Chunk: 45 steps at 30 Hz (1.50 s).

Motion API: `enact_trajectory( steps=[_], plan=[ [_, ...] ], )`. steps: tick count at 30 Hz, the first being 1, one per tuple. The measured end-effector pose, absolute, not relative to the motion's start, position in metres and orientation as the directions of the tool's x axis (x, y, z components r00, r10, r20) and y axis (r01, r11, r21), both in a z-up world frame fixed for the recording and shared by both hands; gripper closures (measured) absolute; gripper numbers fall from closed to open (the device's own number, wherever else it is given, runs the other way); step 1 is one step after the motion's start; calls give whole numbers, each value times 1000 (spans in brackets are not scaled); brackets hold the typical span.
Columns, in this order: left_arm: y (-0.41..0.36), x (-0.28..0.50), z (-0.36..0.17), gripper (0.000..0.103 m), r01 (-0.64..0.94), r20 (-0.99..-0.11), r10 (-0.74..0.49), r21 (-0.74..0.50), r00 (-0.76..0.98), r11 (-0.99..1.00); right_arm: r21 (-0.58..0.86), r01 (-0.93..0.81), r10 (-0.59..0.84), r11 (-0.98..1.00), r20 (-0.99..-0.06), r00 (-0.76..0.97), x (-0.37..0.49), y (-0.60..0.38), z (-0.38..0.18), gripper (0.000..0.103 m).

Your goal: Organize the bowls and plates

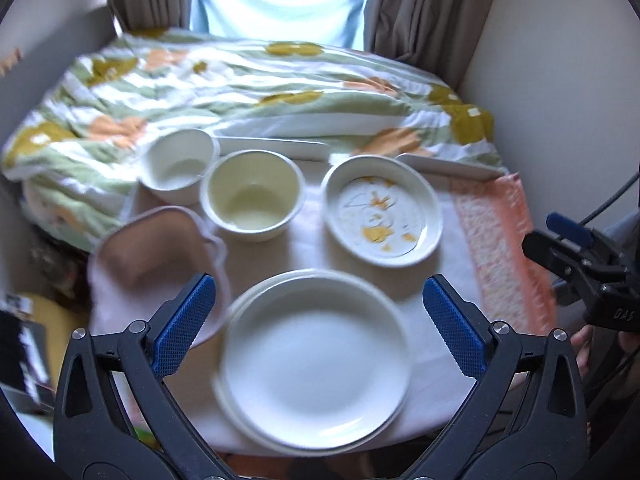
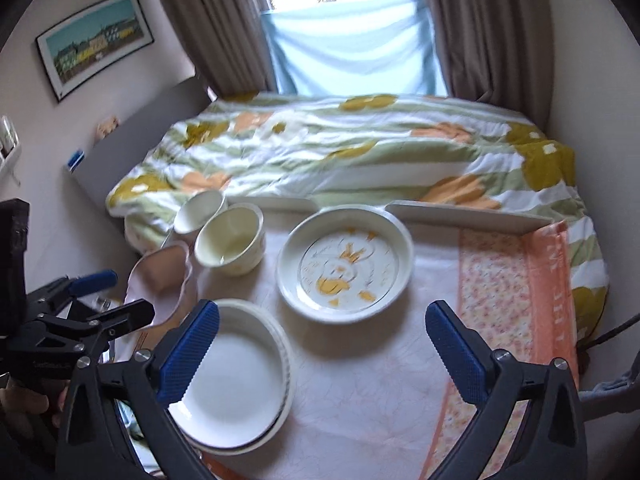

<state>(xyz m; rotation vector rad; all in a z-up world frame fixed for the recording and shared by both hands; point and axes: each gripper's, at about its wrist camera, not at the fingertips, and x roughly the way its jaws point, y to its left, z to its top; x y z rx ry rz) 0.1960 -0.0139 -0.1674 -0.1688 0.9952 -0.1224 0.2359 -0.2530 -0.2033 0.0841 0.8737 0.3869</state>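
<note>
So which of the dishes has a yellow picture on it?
The shallow dish on the right, behind the stacked white plates; the two round bowls and pink dish are plain inside.

White plates (image 1: pixel 316 364) stacked (two), bowls (image 1: pixel 253 195) behind, patterned dish (image 1: pixel 382 211) right

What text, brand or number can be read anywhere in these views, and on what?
"DAS": raised letters on the body of the right claw, left wrist view.
Letters along the orange towel border: too blurred to read.
Embossed marks on the left claw body: too small.
Framed picture: no legible text.
</note>
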Motion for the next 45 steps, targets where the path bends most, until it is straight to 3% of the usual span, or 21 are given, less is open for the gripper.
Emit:
enact_trajectory(
  steps=[3, 6, 9, 11, 16, 17, 21, 23, 27, 31, 45],
  plan=[
    [-18, 221, -179, 0, 5, -814, -247, -287, 525, 958, 189, -252, 297, 949, -802, 518, 262, -266, -209, 0],
    [-26, 250, -199, 1, -20, -831, -247, -296, 498, 955, 221, -185, 286, 957, -807, 516, 287, -283, -226, 0],
    [-36, 275, -227, 11, -51, -855, -263, -318, 447, 947, 313, -162, 352, 936, -813, 465, 311, -297, -254, 0],
    [-44, 289, -246, 23, -67, -870, -264, -319, 417, 945, 340, -144, 368, 929, -822, 435, 326, -299, -275, 2],
    [-55, 312, -282, 44, -114, -903, -207, -267, 376, 957, 435, -116, 445, 893, -818, 363, 349, -295, -323, 37],
    [-56, 316, -287, 51, -120, -908, -199, -258, 368, 959, 449, -112, 458, 886, -816, 353, 351, -294, -328, 40],
    [-56, 326, -302, 57, -142, -917, -195, -257, 347, 956, 458, -128, 473, 880, -812, 341, 361, -288, -340, 53],
    [-56, 330, -307, 65, -151, -917, -197, -262, 347, 953, 452, -135, 470, 882, -817, 335, 365, -284, -344, 59],
    [-55, 334, -311, 69, -170, -917, -191, -263, 351, 950, 470, -109, 478, 876, -815, 327, 367, -283, -354, 73],
    [-51, 337, -316, 85, -193, -919, -183, -262, 348, 946, 460, -111, 470, 881, -820, 328, 369, -280, -359, 83],
    [-54, 336, -306, 87, -173, -919, -150, -224, 363, 959, 378, -181, 419, 908, -839, 346, 369, -272, -351, 88]
  ],
)
